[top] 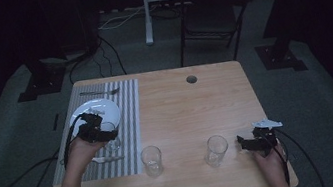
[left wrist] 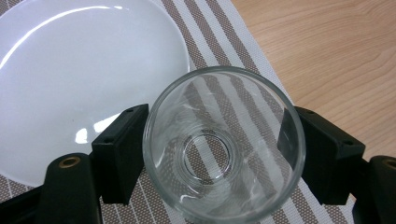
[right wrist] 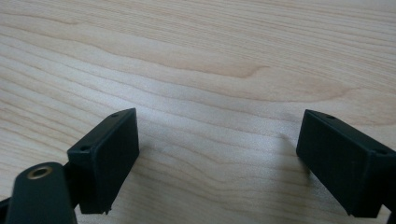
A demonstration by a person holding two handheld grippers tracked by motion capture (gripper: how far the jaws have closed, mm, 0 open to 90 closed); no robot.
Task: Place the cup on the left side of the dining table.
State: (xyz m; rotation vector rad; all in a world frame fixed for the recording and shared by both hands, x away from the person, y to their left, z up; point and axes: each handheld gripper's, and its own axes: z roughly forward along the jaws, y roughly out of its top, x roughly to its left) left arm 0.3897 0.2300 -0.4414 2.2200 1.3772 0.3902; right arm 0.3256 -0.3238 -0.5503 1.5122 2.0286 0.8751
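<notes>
The left tool (top: 101,132) sits over the striped placemat (top: 131,124) at the counter's (top: 191,104) nine o'clock side, and its jaws are closed against both sides of a clear drinking glass (left wrist: 224,144). From the left gripper view the glass stands upright on the mat, its rim just beside the white plate (left wrist: 70,79), which lies toward ten o'clock of it. The mat's edge runs close on the glass's two o'clock side, with bare wood beyond. A fork (top: 99,92) lies along the mat's far edge at twelve o'clock from the plate, well apart from the tool, and a pale utensil (top: 109,159), too dim to name, lies at the mat's near edge.

Two more glasses stand on the bare wood near the near edge: one (top: 152,160) just off the mat's corner, the other (top: 215,150) to its three o'clock. Between them is open wood.

The right tool (top: 245,142) rests low at the counter's four o'clock corner, jaws spread wide with nothing between them, near the second glass. Open room stretches across the middle to a round hole (top: 191,79) by the far edge.
</notes>
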